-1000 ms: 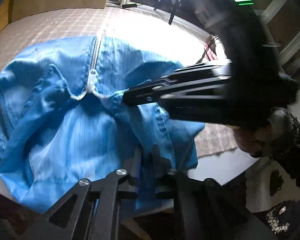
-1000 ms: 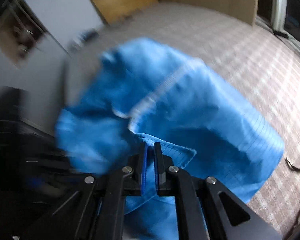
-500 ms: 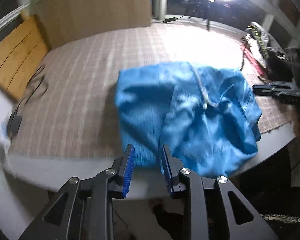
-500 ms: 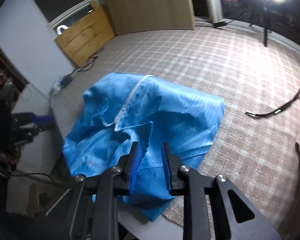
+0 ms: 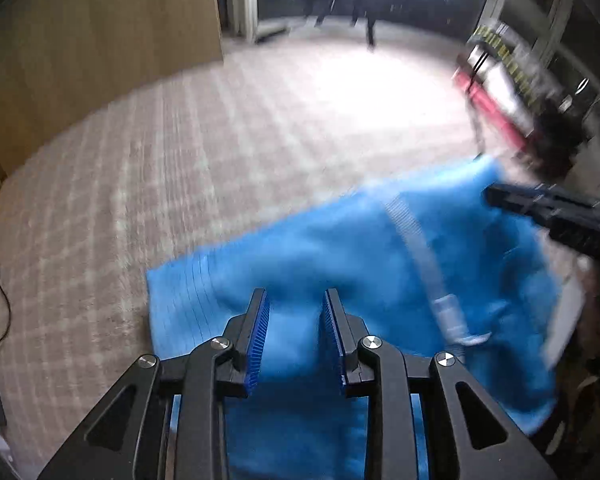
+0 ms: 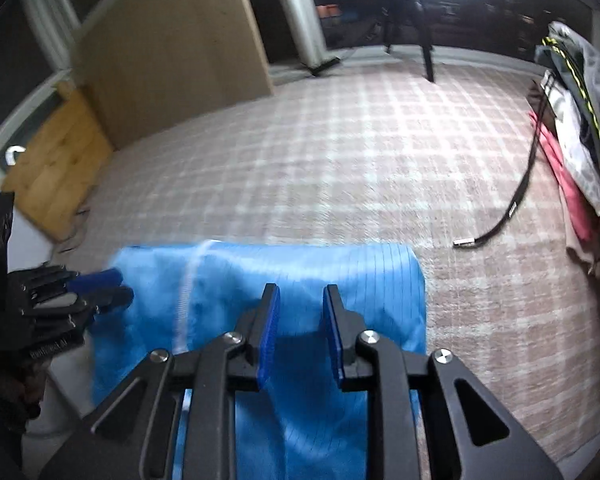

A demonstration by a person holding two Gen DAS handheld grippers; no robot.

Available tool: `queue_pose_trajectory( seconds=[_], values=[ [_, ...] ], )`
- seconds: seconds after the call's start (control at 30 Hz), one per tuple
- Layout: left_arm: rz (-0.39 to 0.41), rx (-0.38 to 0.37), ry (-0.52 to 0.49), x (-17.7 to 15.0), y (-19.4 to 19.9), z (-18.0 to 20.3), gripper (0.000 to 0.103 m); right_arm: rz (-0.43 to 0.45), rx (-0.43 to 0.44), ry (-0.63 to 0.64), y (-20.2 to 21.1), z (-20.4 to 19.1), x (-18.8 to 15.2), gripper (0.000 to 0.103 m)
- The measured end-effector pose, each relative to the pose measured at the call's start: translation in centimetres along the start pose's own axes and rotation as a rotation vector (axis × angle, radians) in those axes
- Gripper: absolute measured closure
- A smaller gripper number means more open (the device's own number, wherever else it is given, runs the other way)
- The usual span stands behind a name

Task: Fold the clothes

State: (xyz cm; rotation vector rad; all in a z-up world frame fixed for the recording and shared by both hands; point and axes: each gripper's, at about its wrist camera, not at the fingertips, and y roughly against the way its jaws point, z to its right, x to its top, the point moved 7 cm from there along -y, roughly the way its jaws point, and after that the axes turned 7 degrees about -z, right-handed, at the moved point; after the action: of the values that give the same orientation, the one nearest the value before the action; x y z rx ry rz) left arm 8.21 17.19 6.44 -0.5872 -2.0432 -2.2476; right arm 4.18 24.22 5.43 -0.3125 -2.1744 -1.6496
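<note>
A blue zip-up garment (image 5: 340, 256) lies folded on the checked tablecloth near the front edge, its white zipper (image 5: 424, 256) running across it. My left gripper (image 5: 294, 300) is open and empty just above the garment's left part. In the right wrist view the same garment (image 6: 340, 268) lies under my right gripper (image 6: 300, 294), which is open and empty over its right part. The right gripper shows at the right edge of the left view (image 5: 548, 212); the left gripper shows at the left edge of the right view (image 6: 96, 288).
The checked pink tablecloth (image 6: 380, 152) stretches far behind the garment. A black cable (image 6: 512, 204) lies at the right. A pile of clothes (image 6: 576, 132) sits at the far right edge. A wooden panel (image 6: 172, 56) and a lamp tripod (image 6: 412, 20) stand beyond.
Both grippers have let go of the garment, opened and pulled back. The garment now lies flatter on the table, and both grippers hover low over it.
</note>
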Motion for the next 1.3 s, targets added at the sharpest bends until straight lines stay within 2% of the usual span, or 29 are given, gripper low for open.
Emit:
queue_pose_trajectory(
  seconds=[0.07, 0.1, 0.2, 0.23, 0.3, 0.33, 0.37, 0.4, 0.43, 0.53, 0.6, 0.7, 1.13, 1.3],
  values=[
    [-0.026, -0.021, 0.0, -0.8, -2.0, -0.8, 0.076, -0.056, -0.047, -0.002, -2.1, 0.3, -0.9, 0.081],
    [-0.014, -0.038, 0.0, -1.0, -1.9, -0.9, 0.076, -0.08, -0.063, 0.002, -2.9, 0.4, -1.2, 0.081],
    [0.003, -0.064, 0.028, -0.7, -0.6, -1.1, 0.076, -0.073, -0.113, 0.021, -1.9, -0.2, -1.0, 0.081],
    [0.022, -0.081, 0.043, -0.4, 0.2, -1.1, 0.076, -0.058, -0.099, 0.007, -1.3, -0.4, -0.5, 0.081],
    [0.071, -0.105, 0.043, 0.5, 1.6, -0.6, 0.068, -0.036, -0.093, -0.003, -0.6, -0.9, 0.6, 0.075],
    [0.088, -0.105, 0.043, 1.0, 1.9, -0.5, 0.064, -0.028, -0.1, 0.0, -0.5, -1.2, 1.1, 0.066],
    [0.093, -0.112, 0.046, 1.5, 2.0, -0.2, 0.058, -0.023, -0.121, 0.007, -0.7, -1.4, 1.6, 0.061],
    [0.098, -0.126, 0.052, 1.9, 1.9, 0.1, 0.057, -0.02, -0.141, 0.014, -0.9, -1.6, 2.0, 0.061],
    [0.102, -0.13, 0.056, 2.3, 1.5, 0.3, 0.057, -0.026, -0.162, 0.02, -1.4, -1.7, 2.2, 0.061],
    [0.075, -0.071, 0.047, 2.1, -0.4, 0.6, 0.057, -0.048, -0.212, 0.035, -2.7, -2.2, 2.1, 0.06],
    [0.046, -0.082, 0.07, 1.6, -2.0, 0.4, 0.057, -0.057, -0.239, 0.052, -3.4, -2.7, 1.9, 0.06],
    [0.058, -0.108, 0.085, 1.2, -2.3, 0.0, 0.056, -0.059, -0.273, 0.087, -4.0, -3.4, 1.6, 0.058],
    [0.047, -0.091, 0.11, 0.8, -1.9, -0.9, 0.055, -0.071, -0.218, 0.07, -4.2, -3.2, 1.6, 0.055],
    [0.045, -0.08, 0.117, 0.2, -1.6, -1.2, 0.055, -0.061, -0.218, 0.063, -2.3, -0.8, 0.3, 0.054]
  ],
)
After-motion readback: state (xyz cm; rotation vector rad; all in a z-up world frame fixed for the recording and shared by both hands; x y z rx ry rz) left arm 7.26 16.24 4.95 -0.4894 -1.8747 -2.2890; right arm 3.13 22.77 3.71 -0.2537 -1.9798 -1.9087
